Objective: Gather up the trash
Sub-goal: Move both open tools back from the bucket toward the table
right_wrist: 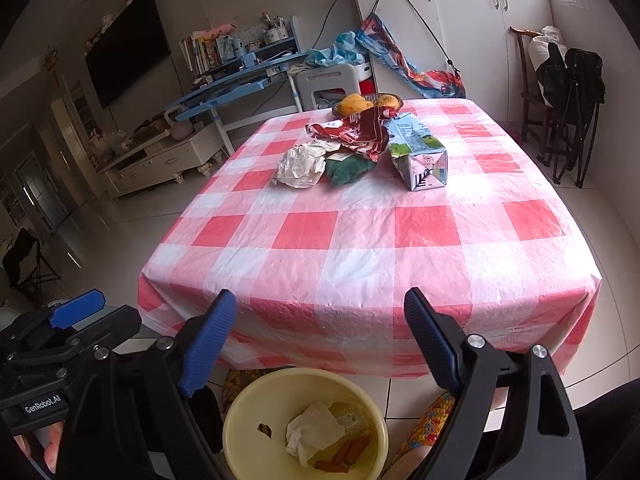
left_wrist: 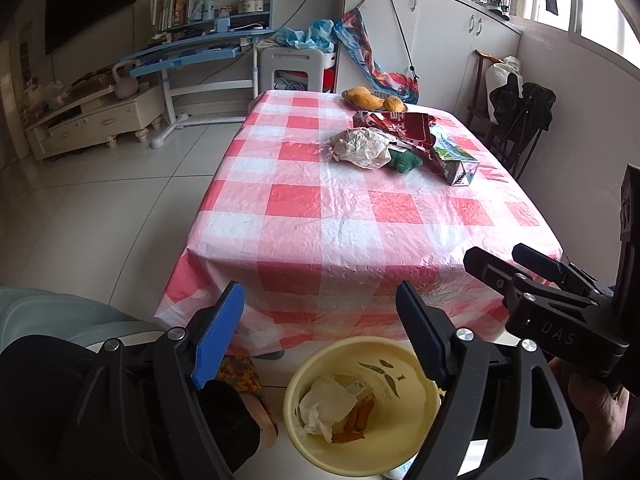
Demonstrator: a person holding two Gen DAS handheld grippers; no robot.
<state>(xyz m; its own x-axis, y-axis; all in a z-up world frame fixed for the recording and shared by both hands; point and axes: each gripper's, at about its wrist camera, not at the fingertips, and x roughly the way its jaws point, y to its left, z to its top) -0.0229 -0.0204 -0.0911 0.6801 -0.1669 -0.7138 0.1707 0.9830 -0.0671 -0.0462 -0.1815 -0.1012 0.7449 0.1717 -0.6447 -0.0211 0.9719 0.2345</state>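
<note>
On the far part of the checked table (left_wrist: 320, 208) lie a crumpled white paper (left_wrist: 362, 147), a green cloth (left_wrist: 405, 160), a red wrapper (left_wrist: 404, 126) and a milk carton (left_wrist: 456, 162). The right wrist view shows the paper (right_wrist: 301, 166), the cloth (right_wrist: 347, 170), the wrapper (right_wrist: 354, 130) and the carton (right_wrist: 420, 156) too. A yellow bin (left_wrist: 362, 404) stands on the floor below the near table edge, with tissue and orange scraps inside; it also shows in the right wrist view (right_wrist: 304, 424). My left gripper (left_wrist: 320, 332) and right gripper (right_wrist: 320, 340) hang open and empty above the bin.
A dish of mangoes (left_wrist: 374, 99) sits at the table's far edge. A blue desk (left_wrist: 208, 48), a low TV cabinet (left_wrist: 96, 120) and white cupboards (left_wrist: 440, 28) line the room. A wooden chair with bags (right_wrist: 560, 80) stands right of the table.
</note>
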